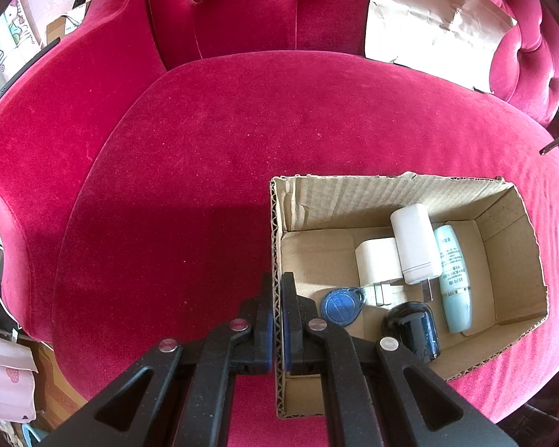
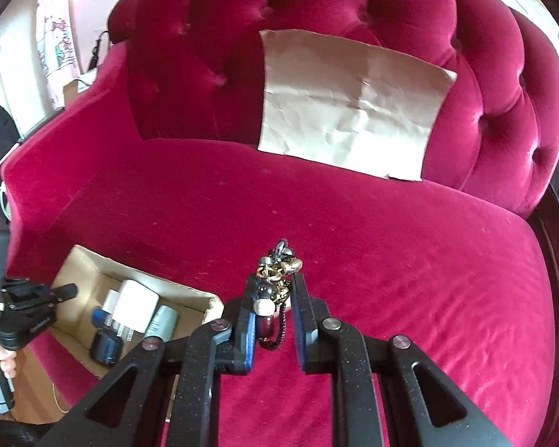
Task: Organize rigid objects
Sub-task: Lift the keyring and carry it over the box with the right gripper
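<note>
Cardboard box on the red sofa already holds chargers, tube, fob and dark bottle; left gripper clamped on its wall, right gripper closed on a keychain above the seat, not yet boxed.

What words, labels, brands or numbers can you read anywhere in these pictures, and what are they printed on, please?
None can be read with certainty.
Pale blue tube in the cardboard box: rows of small print, too small to read.
Dark blue jar: light marks on its side, partly hidden, unreadable.
Blue key fob: faint embossing, illegible.
Left gripper body: small white lettering, blurred.
</note>
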`<act>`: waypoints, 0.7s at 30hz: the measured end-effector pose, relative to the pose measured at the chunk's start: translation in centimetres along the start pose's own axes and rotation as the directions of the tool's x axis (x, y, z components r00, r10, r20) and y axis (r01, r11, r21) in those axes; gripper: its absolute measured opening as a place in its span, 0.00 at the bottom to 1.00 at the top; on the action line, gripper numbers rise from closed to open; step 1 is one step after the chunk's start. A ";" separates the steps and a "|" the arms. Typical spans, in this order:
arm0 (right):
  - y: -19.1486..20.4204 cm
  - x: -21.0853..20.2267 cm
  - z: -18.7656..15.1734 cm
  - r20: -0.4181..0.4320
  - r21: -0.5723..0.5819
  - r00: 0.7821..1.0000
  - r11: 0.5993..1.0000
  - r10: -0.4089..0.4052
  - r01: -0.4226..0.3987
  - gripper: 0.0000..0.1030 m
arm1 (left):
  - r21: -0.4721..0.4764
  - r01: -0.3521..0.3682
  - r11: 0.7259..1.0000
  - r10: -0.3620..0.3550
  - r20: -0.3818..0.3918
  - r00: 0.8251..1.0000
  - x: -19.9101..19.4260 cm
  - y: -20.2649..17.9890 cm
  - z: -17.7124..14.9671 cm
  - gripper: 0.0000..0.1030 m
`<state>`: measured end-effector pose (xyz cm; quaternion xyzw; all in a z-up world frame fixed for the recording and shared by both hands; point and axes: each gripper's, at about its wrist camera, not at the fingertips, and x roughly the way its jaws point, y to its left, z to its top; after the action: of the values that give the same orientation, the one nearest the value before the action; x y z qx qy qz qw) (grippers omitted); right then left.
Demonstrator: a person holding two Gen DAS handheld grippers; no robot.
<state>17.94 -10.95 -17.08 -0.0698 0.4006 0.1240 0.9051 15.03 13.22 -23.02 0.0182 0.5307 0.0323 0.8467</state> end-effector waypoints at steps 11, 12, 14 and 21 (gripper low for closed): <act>4.6 -0.7 0.1 0.003 -0.070 0.995 0.992 0.104 -0.104 0.15 | 0.003 -0.001 1.000 0.001 0.000 1.000 0.0 -0.1 0.0 0.03; 5.0 -0.7 0.0 0.000 -0.078 0.994 0.991 0.112 -0.111 0.15 | 0.004 -0.001 1.000 0.001 0.000 1.000 0.0 -0.1 0.0 0.03; 5.9 -0.6 -0.2 -0.006 -0.092 0.992 0.988 0.124 -0.125 0.15 | 0.004 -0.001 1.000 0.001 0.000 1.000 0.0 -0.1 0.0 0.03; 8.3 0.4 -1.2 -0.046 -0.133 0.985 0.976 0.166 -0.171 0.15 | 0.005 -0.004 1.000 0.004 0.000 1.000 0.0 -0.4 0.1 0.03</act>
<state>15.07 -3.21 -18.38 -0.0993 0.4112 0.2259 0.8775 15.15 12.83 -23.04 0.0214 0.5309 0.0325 0.8465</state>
